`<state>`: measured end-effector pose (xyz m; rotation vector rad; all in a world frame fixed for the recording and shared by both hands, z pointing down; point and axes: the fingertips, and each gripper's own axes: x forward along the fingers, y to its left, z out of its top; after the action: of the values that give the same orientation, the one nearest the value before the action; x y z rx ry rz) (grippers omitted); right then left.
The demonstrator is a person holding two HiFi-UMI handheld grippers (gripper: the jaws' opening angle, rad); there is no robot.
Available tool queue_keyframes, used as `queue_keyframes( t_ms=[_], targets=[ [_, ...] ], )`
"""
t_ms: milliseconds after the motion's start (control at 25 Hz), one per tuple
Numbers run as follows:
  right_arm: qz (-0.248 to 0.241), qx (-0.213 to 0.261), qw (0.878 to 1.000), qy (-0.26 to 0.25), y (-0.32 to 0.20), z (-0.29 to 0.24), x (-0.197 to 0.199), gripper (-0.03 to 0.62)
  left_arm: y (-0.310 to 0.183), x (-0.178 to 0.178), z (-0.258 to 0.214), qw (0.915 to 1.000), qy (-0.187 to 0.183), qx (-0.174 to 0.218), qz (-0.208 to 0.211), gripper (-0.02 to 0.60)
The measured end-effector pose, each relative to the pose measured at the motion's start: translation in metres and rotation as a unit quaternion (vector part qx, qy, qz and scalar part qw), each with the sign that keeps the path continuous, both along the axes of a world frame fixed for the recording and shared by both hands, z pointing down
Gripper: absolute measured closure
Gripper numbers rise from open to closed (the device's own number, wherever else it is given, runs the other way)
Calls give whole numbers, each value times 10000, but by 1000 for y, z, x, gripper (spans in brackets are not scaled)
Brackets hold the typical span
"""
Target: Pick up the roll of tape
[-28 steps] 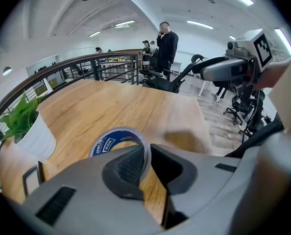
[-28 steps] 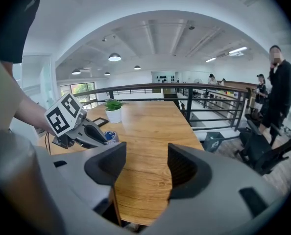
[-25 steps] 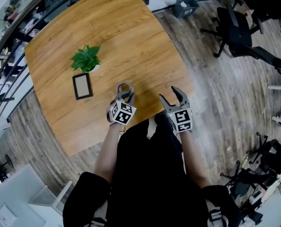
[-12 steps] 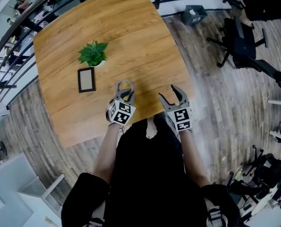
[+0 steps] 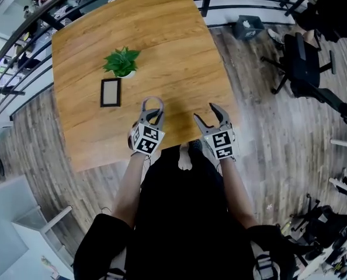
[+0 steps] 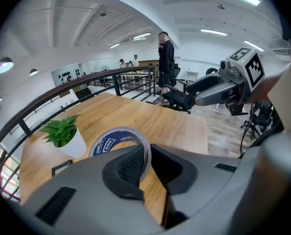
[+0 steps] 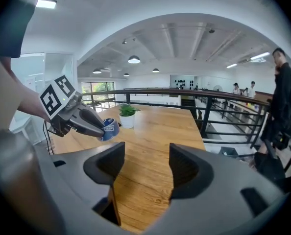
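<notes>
The roll of tape (image 5: 153,104) is a clear ring with a blue core, and my left gripper (image 5: 152,115) is shut on its wall, holding it above the near edge of the wooden table (image 5: 162,39). The left gripper view shows the tape (image 6: 113,142) pinched between the pads, one pad inside the ring. My right gripper (image 5: 204,112) hovers to the right of it, open with nothing between its jaws, which have just been opening wider. From the right gripper view the tape (image 7: 109,128) hangs clear of the tabletop.
A small potted plant (image 5: 122,63) and a dark picture frame (image 5: 110,92) lie on the table's left half. A black railing (image 7: 224,106) runs behind the table. An office chair (image 5: 305,69) stands at the right, and a person (image 6: 166,58) stands beyond the table.
Both grippers have risen slightly over the table's near edge, the tape still in the left one. The right jaws stand a little wider. The head view has shifted.
</notes>
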<state>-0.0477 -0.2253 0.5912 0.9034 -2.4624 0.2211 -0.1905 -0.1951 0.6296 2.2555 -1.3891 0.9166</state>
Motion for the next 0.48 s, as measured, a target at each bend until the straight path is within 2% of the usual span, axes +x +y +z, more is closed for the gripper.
queue_keyframes(
  t_ms=[480],
  targets=[
    [-311, 52, 9995, -47, -15, -8, -3, 308, -1, -3, -36, 9983, -42, 309, -489, 523]
  ],
)
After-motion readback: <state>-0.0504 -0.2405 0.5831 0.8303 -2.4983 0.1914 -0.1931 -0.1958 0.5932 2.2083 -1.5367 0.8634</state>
